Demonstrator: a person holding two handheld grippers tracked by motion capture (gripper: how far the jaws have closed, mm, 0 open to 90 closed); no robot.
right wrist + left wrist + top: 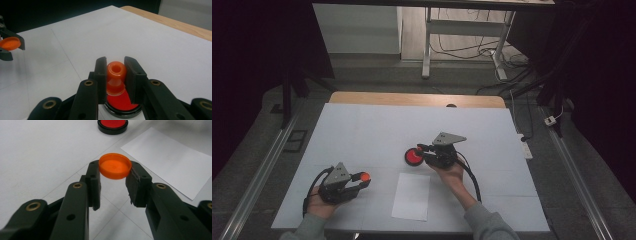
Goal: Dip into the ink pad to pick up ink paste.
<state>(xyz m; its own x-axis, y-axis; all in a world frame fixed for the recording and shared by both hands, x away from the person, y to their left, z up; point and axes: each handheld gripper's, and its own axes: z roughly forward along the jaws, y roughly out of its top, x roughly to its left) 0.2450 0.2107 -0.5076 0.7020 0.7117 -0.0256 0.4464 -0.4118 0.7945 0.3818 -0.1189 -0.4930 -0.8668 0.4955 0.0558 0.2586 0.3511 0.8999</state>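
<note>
Under right hand-held gripper (115,75), red dish (122,105) partly hidden by orange stamp (115,72).

Orange cap (115,166), orange stamp (116,75), red-and-black ink pad (112,125), white paper (411,196)

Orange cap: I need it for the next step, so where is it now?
The orange cap is clamped in the left tool, at the high view's lower left, left of the white paper sheet.

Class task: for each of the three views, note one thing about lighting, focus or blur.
High view: dim, surroundings nearly black, white table lit evenly. Left gripper view: orange cap sharp, near jaws soft. Right gripper view: orange knob fairly sharp, wooden table edge behind blurred.
</note>
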